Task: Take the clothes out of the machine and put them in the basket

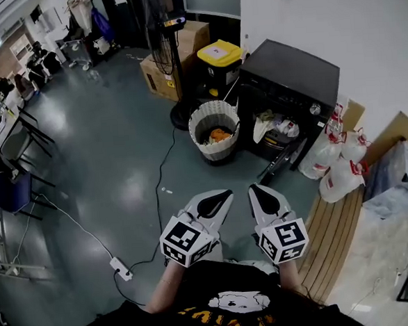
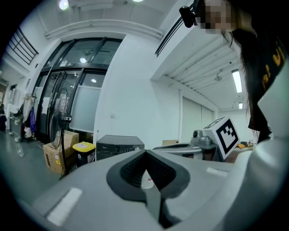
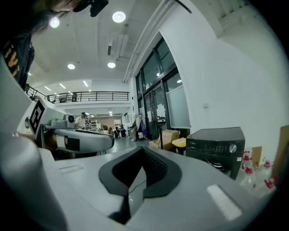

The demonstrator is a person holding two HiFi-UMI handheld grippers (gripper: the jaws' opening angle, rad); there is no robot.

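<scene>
In the head view, the left tool (image 1: 216,202) and the right tool (image 1: 263,197) were held side by side close to the person's chest. Each was clenched tip to tip on nothing, well apart from the black front-loading washing machine (image 1: 292,76), whose door hung swung out. Only this view showed the crumpled pale clothes (image 1: 271,125) lying in the machine's mouth. It alone also showed the white woven round basket (image 1: 217,151) just beside the machine on the grey floor, with an orange cloth (image 1: 219,135) at its bottom. Behind the basket stood a black bin with a yellow lid (image 1: 218,53); the white label on the lid was too small to read. White plastic jugs with red caps (image 1: 340,163) clustered on the machine's other side. Yellow lettering on the person's black shirt (image 1: 221,314) could not be read. The left tool view confirmed ribbed dark pads pressed together at the tips, and showed only the machine's top and control panel, not the clothes or the basket. The right tool view likewise showed closed, empty pads and the machine's silver round knob (image 3: 232,148), with panel print illegible. It alone showed a railed upper gallery (image 3: 86,95) and distant people (image 3: 83,119).
</scene>
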